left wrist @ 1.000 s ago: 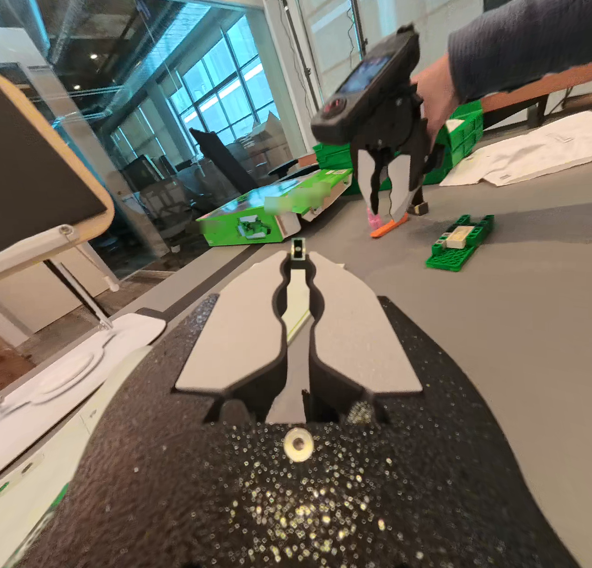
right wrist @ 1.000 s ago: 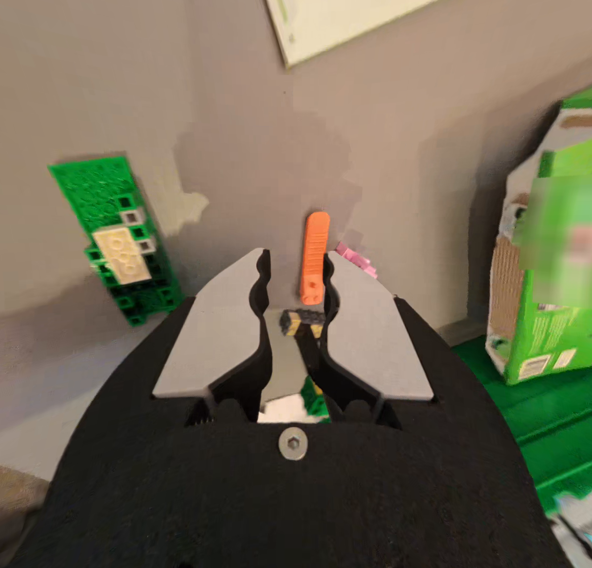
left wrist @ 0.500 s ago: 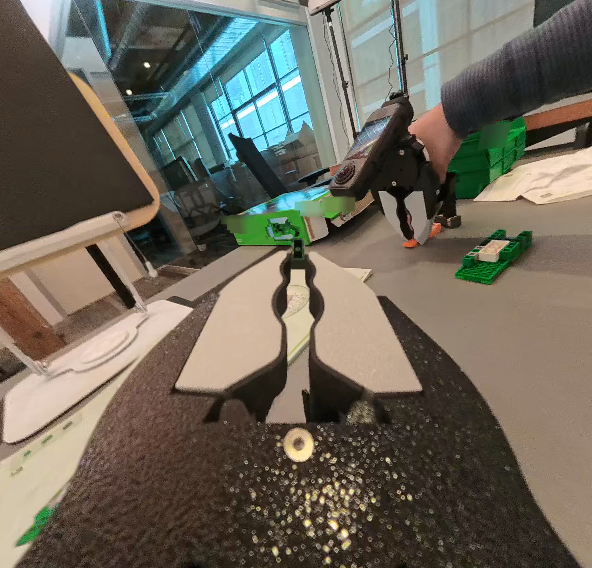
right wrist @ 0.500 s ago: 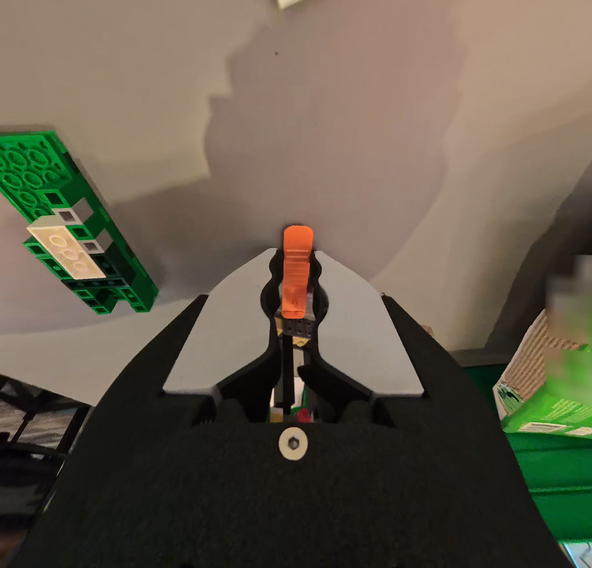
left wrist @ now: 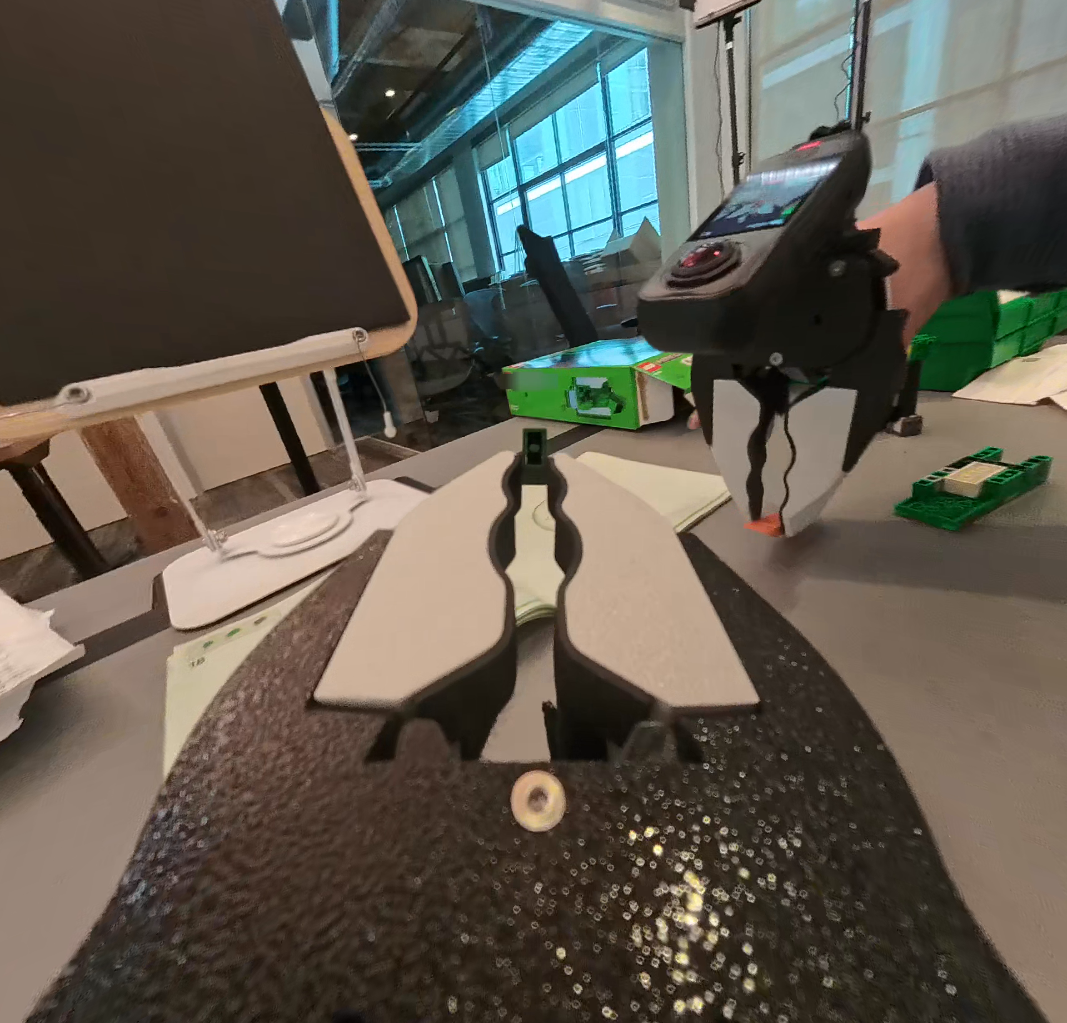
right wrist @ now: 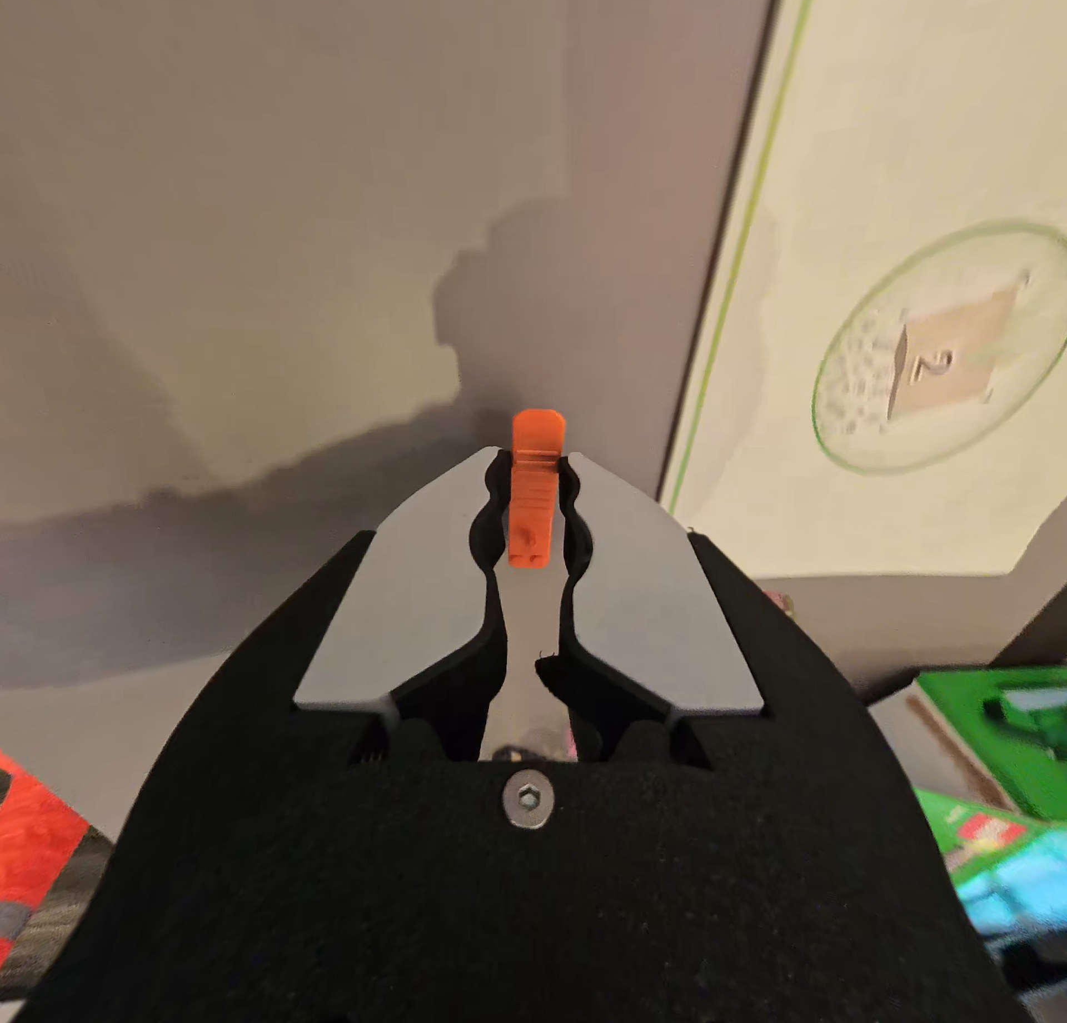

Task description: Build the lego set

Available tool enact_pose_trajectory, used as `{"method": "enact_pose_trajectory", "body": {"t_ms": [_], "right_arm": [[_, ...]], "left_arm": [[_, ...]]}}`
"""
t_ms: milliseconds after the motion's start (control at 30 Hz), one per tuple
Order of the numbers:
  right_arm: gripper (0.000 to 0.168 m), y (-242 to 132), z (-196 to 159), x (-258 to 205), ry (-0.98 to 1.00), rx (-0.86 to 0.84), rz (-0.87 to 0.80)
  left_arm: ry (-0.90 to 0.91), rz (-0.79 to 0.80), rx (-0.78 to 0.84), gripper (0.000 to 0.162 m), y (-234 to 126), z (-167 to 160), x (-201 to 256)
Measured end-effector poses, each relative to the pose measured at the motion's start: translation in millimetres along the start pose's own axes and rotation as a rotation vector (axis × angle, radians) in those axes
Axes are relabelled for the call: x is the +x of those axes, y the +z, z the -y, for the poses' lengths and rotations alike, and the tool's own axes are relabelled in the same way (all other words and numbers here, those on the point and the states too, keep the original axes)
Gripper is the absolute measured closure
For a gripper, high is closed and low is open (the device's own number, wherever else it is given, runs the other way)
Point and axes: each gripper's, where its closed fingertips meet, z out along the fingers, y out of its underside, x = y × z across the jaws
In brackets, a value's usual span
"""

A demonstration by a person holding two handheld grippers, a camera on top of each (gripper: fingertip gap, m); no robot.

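My left gripper [left wrist: 534,464] is shut on a small dark green lego piece [left wrist: 533,447] held at its fingertips above the grey table. My right gripper [right wrist: 536,457] is shut on an orange brick separator [right wrist: 534,499], whose tip sticks out past the fingertips. In the left wrist view the right gripper [left wrist: 771,525] hangs over the table, fingers down, with the orange separator [left wrist: 763,526] at its tip. The green lego build [left wrist: 973,490] with a cream brick on top lies on the table to the right of it.
A tablet on a white stand [left wrist: 173,198] stands at the left. An instruction booklet [left wrist: 652,493] lies ahead of my left gripper and shows in the right wrist view [right wrist: 901,279]. A green lego box [left wrist: 589,386] and green bins [left wrist: 981,325] sit at the back.
The right gripper closed on the orange separator, lifted it and carried it nearer to my left gripper, away from the green build. My left gripper kept its green piece and tilted a little.
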Motion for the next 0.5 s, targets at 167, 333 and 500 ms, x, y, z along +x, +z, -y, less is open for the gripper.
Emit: {"method": "enact_pose_trajectory", "body": {"t_ms": [167, 333, 500], "right_arm": [[0.152, 15.6, 22.2, -11.0, -0.037, 0.02, -0.021], [0.119, -11.6, 26.6, -10.6, 0.145, 0.248, -0.158], [0.123, -61.4, -42.9, -30.7, 0.532, 0.593, -0.331]], "left_arm": [[0.008, -0.053, -0.004, 0.155, 1.6, 0.7, 12.3], [0.018, -0.091, 0.015, 0.155, 2.9, 6.7, 24.3], [0.031, -0.175, 0.057, 0.155, 14.2, 16.9, 54.9]]}}
